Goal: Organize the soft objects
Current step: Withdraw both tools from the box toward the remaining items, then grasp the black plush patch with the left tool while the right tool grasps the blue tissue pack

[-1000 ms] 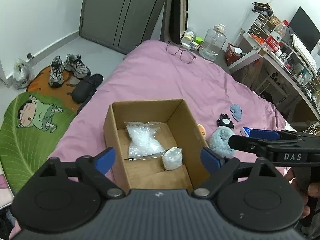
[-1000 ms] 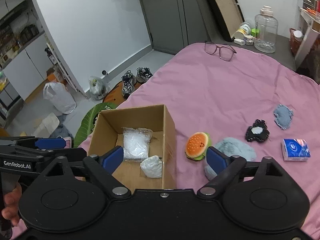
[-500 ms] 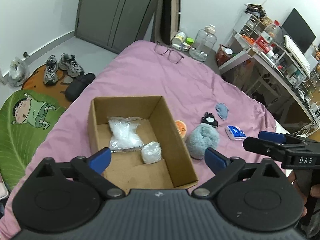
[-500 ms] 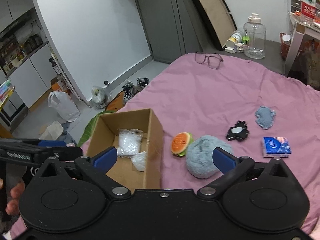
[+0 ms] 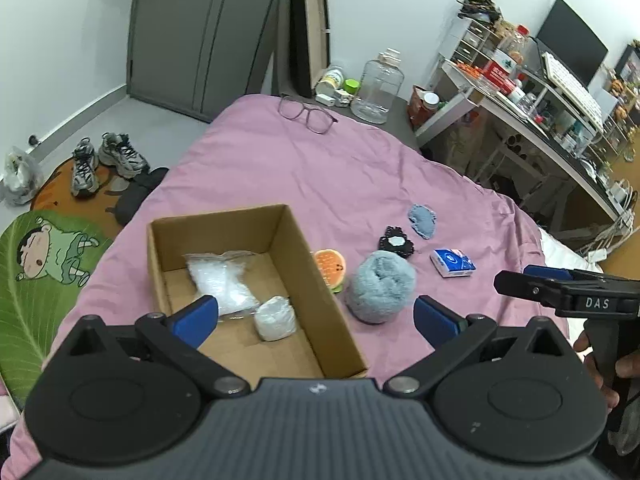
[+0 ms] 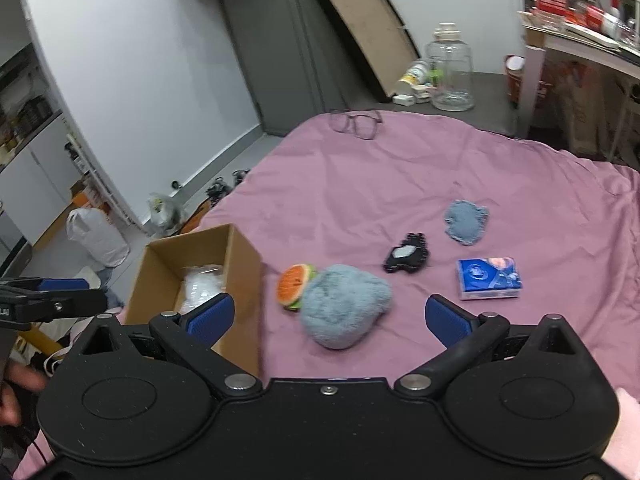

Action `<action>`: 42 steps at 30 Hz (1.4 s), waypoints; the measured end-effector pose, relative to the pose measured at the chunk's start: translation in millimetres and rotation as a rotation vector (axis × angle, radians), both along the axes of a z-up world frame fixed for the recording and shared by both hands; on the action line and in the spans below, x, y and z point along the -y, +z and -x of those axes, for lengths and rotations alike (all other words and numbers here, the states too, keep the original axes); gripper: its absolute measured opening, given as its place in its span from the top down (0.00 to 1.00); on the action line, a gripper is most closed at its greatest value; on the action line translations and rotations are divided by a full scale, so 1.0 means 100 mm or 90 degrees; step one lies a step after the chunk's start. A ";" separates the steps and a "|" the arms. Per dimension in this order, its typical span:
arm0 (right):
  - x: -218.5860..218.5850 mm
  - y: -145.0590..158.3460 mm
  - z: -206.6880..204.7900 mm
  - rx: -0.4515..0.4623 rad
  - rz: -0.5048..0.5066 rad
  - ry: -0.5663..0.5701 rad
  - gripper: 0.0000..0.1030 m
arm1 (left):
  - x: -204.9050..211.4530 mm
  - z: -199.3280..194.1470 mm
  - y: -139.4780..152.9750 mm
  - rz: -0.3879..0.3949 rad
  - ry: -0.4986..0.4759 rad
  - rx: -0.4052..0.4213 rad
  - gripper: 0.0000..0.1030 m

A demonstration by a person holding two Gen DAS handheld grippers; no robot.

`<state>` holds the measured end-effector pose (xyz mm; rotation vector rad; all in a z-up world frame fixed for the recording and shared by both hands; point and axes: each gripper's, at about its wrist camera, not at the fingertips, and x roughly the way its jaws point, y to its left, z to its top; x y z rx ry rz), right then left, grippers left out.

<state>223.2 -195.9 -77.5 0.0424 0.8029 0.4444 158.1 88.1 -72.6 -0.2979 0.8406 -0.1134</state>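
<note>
From the left wrist camera, the left gripper [image 5: 316, 318] hangs with fingers spread wide over one cardboard box [image 5: 320, 280] on the pink bed [image 5: 320, 176]. Two white bagged bundles [image 5: 222, 282] lie inside the box. Beside it sit one fluffy blue ball [image 5: 380, 286] and one watermelon plush [image 5: 330, 266].

From the right wrist camera, the right gripper [image 6: 328, 318] is also spread, empty, above the ball. Three more items lie apart: one black pad [image 6: 406, 258], one blue cloth [image 6: 466, 222], one tissue pack [image 6: 488, 278].

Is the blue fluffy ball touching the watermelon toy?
Touching: the right wrist view shows the ball overlapping the toy's edge, no sheet between.
</note>
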 end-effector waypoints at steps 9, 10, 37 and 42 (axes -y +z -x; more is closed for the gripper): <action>0.41 -0.17 -0.16 -0.023 -0.002 -0.044 0.00 | 0.30 -0.28 0.01 -0.019 -0.021 -0.024 0.00; 0.45 -0.19 -0.18 -0.026 -0.007 -0.049 0.00 | 0.34 -0.33 0.01 -0.027 -0.021 -0.030 0.00; 0.79 -1.34 -1.06 -0.050 0.034 -0.115 0.01 | 1.33 -1.80 -0.54 -0.063 -0.111 -0.105 0.07; 0.82 -1.43 -1.16 -0.043 0.042 -0.115 0.01 | 1.47 -2.08 -0.77 -0.058 -0.127 -0.139 0.08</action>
